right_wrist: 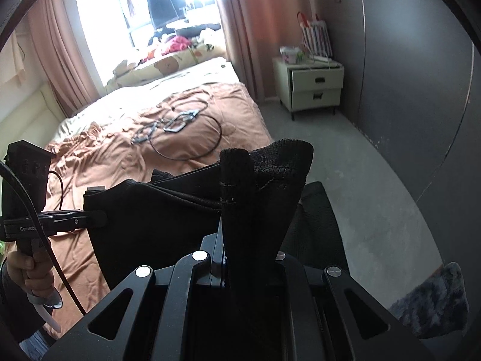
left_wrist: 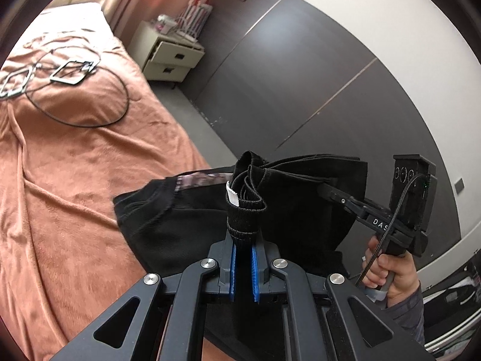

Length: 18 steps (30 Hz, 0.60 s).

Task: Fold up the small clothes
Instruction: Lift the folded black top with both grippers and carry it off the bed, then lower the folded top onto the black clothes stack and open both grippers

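A small black garment (left_wrist: 192, 225) with a ribbed waistband hangs between my two grippers, held up above the near end of the bed. My left gripper (left_wrist: 244, 240) is shut on a bunched fold of its waistband, beside a white label (left_wrist: 232, 196). My right gripper (right_wrist: 237, 240) is shut on the other end of the garment (right_wrist: 156, 219), whose cloth rises over the fingers and hides the tips. Each view shows the other gripper at the far end of the cloth: the right one (left_wrist: 326, 191) and the left one (right_wrist: 100, 218).
The bed has a rust-brown cover (left_wrist: 75, 162). Metal frames and a looped black cable (left_wrist: 72, 72) lie on it. A cream nightstand (right_wrist: 312, 85) with a striped bag stands by the dark wall. Grey floor (right_wrist: 360, 180) runs alongside the bed; a furry grey rug (right_wrist: 433, 300) lies at right.
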Tool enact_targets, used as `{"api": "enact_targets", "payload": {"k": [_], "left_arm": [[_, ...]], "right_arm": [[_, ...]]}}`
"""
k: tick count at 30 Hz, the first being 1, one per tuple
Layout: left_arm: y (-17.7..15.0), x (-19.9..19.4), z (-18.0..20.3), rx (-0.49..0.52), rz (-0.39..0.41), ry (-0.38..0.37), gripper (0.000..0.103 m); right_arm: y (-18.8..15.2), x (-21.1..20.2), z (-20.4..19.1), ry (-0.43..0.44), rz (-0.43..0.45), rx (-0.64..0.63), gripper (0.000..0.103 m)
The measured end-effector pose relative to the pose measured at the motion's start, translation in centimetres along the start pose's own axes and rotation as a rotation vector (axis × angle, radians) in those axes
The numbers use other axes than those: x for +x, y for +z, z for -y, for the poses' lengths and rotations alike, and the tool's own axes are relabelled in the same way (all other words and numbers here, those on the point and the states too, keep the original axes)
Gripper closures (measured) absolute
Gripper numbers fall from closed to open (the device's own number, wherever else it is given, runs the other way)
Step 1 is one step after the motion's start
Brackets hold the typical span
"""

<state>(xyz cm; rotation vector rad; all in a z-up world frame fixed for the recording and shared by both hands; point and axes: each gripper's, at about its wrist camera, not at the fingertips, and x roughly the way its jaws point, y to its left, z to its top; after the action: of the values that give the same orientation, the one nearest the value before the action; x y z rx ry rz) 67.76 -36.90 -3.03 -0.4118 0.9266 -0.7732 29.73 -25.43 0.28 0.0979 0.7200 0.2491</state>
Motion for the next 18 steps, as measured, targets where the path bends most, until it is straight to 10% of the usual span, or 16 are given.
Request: {"api": "enact_targets", "payload": {"k": [6,11,18], "left_arm": [[0.1,1.7,-2.8,-0.044,-0.016,0.048,0.092],[-0.2,1.9,-5.1,-0.095,-0.016,0.134,0.059],[-0.3,1.7,-5.5,-0.083,-0.009,0.161,0.057]], "right_arm": [[-0.3,-1.2,1.5,-0.032,-0.057,0.011,0.092],[0.0,-2.6,2.2,-0.162,-0.087,0.066,0.042],[-0.9,-7.0,2.3,-0.239,-0.061,0.070,0.041]]}}
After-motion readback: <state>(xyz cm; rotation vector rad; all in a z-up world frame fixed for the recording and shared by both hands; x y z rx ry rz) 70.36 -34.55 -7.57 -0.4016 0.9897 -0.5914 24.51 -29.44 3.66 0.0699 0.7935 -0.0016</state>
